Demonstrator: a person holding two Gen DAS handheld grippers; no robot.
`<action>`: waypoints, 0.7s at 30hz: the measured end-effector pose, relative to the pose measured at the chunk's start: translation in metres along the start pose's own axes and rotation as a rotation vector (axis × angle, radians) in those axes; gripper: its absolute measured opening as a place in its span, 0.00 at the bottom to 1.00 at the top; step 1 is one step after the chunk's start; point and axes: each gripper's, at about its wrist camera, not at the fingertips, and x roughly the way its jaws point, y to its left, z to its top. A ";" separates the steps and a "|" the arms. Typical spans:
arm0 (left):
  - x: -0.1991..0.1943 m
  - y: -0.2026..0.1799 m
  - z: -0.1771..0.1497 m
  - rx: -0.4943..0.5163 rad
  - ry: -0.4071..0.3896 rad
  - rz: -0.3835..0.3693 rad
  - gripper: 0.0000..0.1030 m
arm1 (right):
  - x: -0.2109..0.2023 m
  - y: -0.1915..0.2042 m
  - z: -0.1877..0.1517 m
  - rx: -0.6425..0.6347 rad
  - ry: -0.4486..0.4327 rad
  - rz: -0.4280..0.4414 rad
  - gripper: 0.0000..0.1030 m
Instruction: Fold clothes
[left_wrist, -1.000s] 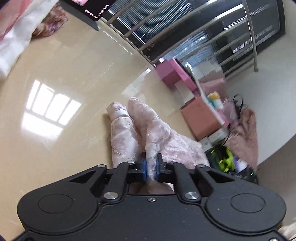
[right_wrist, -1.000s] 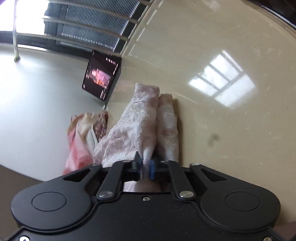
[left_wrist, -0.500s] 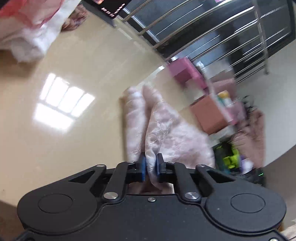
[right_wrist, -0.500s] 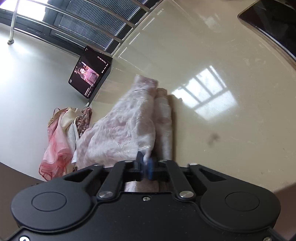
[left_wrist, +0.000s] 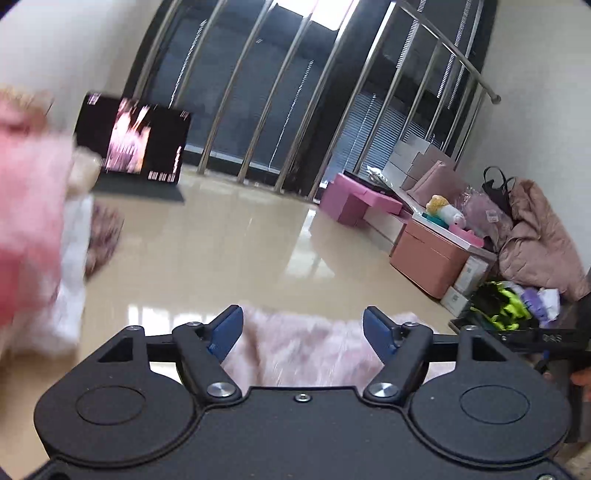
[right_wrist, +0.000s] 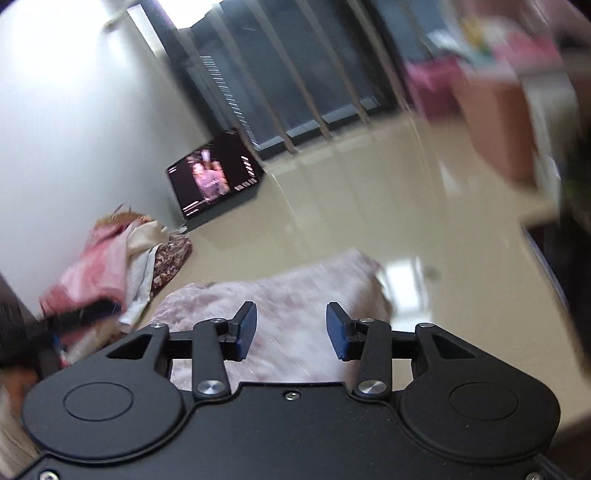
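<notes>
A pale pink lace garment (left_wrist: 303, 347) lies folded on the glossy beige table (left_wrist: 229, 251), low in both wrist views. My left gripper (left_wrist: 303, 334) hangs above it, its jaws opening, blue pads wide apart and off the cloth. In the right wrist view the same garment (right_wrist: 295, 295) lies below my right gripper (right_wrist: 291, 330), whose jaws are also opening with nothing pressed between the pads. Both pictures are blurred by motion.
A pile of pink, white and patterned clothes (right_wrist: 110, 269) sits at the table's left. A tablet (left_wrist: 133, 140) showing a video stands at the far edge before a metal railing (left_wrist: 332, 110). Pink boxes (left_wrist: 354, 199) and a quilted coat (left_wrist: 539, 236) crowd the right.
Both grippers were shut on the garment's edge; now both have let go, opened and risen, tilting up so that the room comes into view. The garment has dropped onto the table.
</notes>
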 end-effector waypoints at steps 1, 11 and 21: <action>0.007 -0.008 0.002 0.024 -0.003 0.013 0.68 | 0.004 0.014 0.001 -0.057 -0.018 -0.019 0.44; 0.067 -0.019 -0.058 0.174 0.131 0.132 0.15 | 0.059 0.023 -0.033 -0.166 -0.004 -0.292 0.29; 0.057 -0.024 -0.071 0.205 0.078 0.210 0.15 | 0.078 0.021 -0.041 -0.279 -0.012 -0.336 0.31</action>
